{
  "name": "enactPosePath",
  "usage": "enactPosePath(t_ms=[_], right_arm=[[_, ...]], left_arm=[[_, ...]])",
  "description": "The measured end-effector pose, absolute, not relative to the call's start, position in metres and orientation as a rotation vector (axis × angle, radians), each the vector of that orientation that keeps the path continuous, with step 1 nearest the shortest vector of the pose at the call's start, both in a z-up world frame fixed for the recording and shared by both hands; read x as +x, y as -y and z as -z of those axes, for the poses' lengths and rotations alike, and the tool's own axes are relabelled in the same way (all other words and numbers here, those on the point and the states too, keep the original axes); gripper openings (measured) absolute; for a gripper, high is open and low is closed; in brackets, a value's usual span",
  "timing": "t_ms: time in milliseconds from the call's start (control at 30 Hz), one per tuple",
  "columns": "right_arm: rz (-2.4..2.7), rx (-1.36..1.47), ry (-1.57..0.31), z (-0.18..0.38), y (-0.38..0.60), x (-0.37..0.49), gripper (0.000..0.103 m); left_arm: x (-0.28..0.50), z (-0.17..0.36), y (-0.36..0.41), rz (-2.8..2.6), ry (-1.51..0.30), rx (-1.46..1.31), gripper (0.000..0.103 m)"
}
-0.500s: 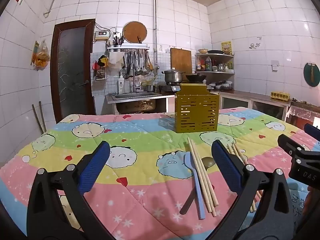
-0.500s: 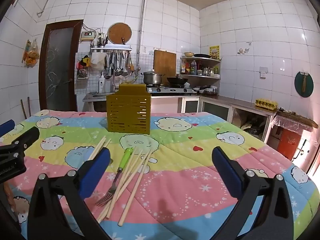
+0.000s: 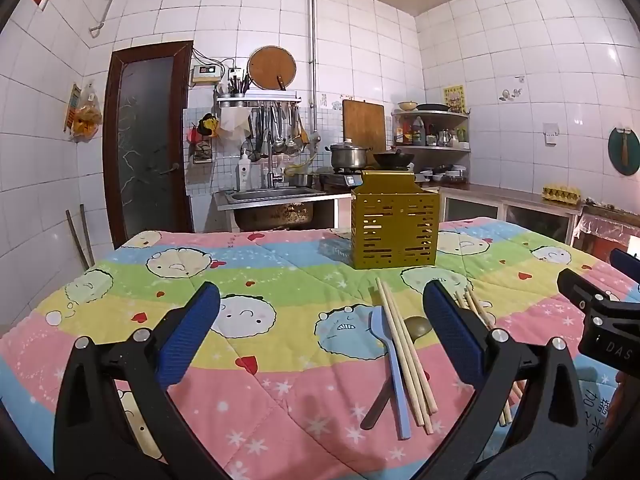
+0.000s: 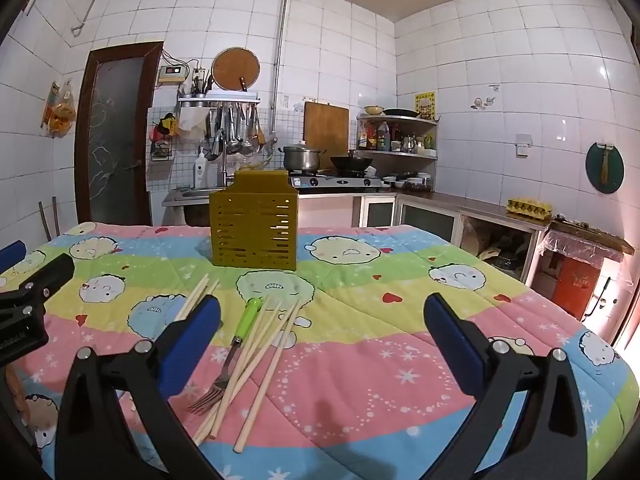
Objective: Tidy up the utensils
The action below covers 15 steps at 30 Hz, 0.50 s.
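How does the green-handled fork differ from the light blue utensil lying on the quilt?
The green-handled fork has a bright green grip and bare metal tines; the light blue utensil is one pale colour along its whole length. The fork lies among loose chopsticks in the right wrist view; the blue utensil lies beside a chopstick pair and a dark spoon in the left wrist view. Both lie flat on the quilt, short of the yellow caddy.

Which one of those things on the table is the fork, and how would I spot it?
Start at the yellow slotted box standing on the cartoon-print quilt. In front of it, wooden chopsticks lie scattered, and the fork lies among them, tines toward the near edge. It alone has a bright green handle and metal prongs.
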State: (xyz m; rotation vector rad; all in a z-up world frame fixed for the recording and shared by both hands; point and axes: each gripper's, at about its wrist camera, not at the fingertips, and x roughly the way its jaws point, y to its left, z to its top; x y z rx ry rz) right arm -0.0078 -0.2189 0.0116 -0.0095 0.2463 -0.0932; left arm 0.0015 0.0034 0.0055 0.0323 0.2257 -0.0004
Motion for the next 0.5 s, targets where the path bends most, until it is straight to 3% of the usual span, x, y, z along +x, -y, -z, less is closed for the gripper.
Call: enactPosePath(t_ms=[500], right_arm=[[0.109, -0.005, -0.24, -0.0107, 0.2194, -0.0091, 0.099]], left_arm=[[0.0, -0.0017, -0.0025, 0.0, -0.22, 0.032, 0.098]])
